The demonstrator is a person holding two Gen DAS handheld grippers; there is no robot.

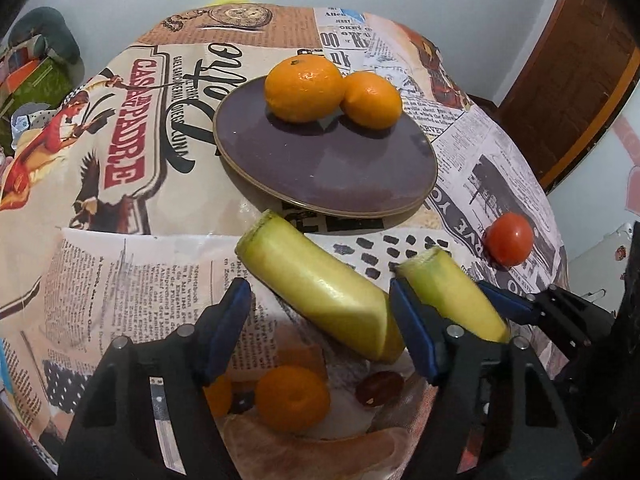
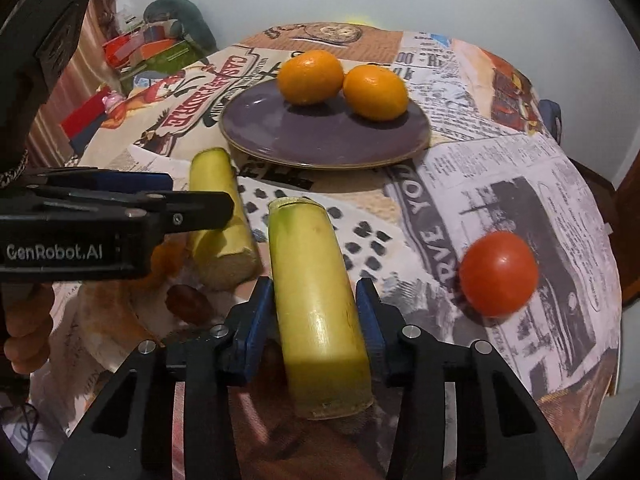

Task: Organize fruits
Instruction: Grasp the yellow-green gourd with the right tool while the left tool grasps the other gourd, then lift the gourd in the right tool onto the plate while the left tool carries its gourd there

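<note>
Two oranges [image 1: 304, 88] [image 1: 372, 98] sit at the back of a purple plate [image 1: 340, 172]; they also show in the right wrist view [image 2: 310, 76] [image 2: 375, 92] on the plate [image 2: 320, 140]. Two yellow-green cane pieces lie on the table. My left gripper [image 1: 320, 320] is open around the left piece [image 1: 316, 288], without touching it. My right gripper [image 2: 316, 312] is shut on the right piece [image 2: 316, 300], also seen in the left wrist view [image 1: 452, 296]. A red tomato [image 2: 498, 274] lies to the right.
The table is covered by a printed newspaper-style cloth [image 2: 500, 184]. The left gripper body [image 2: 100, 220] crosses the right wrist view over the left cane piece [image 2: 220, 224]. Clutter [image 2: 152, 48] sits beyond the table's far left edge. A wooden door [image 1: 572, 80] stands at the right.
</note>
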